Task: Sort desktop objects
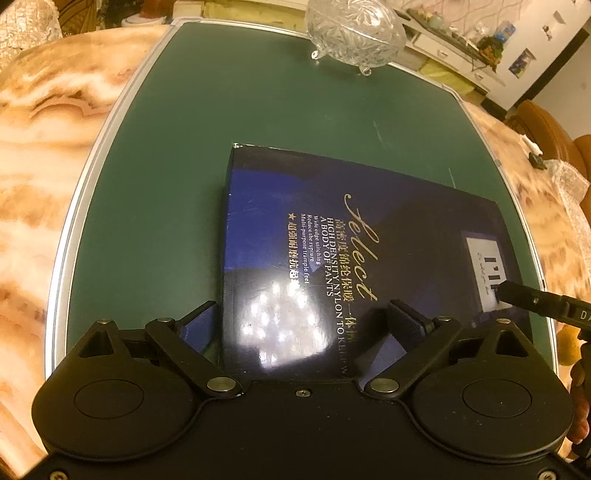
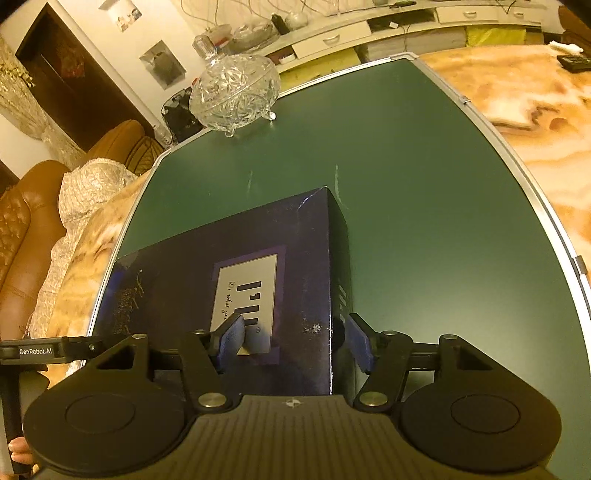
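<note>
Currently a dark blue box [image 1: 351, 251] lies flat on the green board [image 1: 177, 155], which sits on a marbled orange-and-cream table [image 1: 40, 155]. Gold print on the lid reads "Select" with "HIGH DENSITY NYLON" lines beside it; a white label with dark bars sits near one end of the lid.

Left gripper [image 1: 306, 314]: jaws spread wide, angled steeply down over the near part of the lid. One fingertip hangs just beyond the box's left edge, over the green board; the other is above the lid itself. The pads do not press on anything visible. Glare from a lamp falls on the glossy lid between the fingers.

Right gripper [image 2: 291, 339]: jaws partly apart, straddling the box's right-hand long edge in its own view. The left blue pad [image 2: 231, 338] is over the white label on the lid; the right pad is beside the box's side wall, above the board. Whether either pad touches the cardboard I cannot tell. In the left wrist view, one finger of this gripper reaches in from the right over the label.

A cut-glass lidded bowl [image 2: 234, 94] on small feet stands at the far edge of the board, well apart from the box. Beyond the table: brown leather chairs [image 2: 22, 206] with a lace cover, and a low white cabinet [image 2: 369, 33] with clutter on top.
</note>
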Demonstrator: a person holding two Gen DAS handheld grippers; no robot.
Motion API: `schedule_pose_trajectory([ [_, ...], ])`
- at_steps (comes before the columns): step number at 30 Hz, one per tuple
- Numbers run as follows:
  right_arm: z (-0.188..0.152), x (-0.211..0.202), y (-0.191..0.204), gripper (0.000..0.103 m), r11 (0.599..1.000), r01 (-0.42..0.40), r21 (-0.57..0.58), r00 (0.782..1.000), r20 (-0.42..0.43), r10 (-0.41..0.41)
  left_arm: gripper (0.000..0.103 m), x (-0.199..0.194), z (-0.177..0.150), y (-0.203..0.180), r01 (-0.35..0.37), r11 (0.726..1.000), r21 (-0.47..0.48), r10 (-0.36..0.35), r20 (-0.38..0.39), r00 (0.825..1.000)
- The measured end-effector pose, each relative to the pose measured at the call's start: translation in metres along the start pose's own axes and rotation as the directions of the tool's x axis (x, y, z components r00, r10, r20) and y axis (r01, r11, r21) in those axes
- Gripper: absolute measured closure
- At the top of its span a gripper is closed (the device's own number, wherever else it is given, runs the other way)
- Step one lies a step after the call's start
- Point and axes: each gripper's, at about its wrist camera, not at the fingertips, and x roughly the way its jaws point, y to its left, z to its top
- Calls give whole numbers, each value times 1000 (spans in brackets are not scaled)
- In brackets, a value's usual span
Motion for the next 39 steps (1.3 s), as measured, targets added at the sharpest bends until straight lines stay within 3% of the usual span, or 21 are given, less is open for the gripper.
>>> schedule_pose_trajectory([
  [17, -15, -26, 16, 40, 1000, 1, -16, 1000, 0, -1, 8, -29, -18, -4, -25, 1000, -3, 25, 15, 1000],
  [39, -55, -113, 42, 40, 999, 2, -47, 999, 53, 0, 8, -110, -72, -34, -26, 998, 63, 22, 56, 998],
])
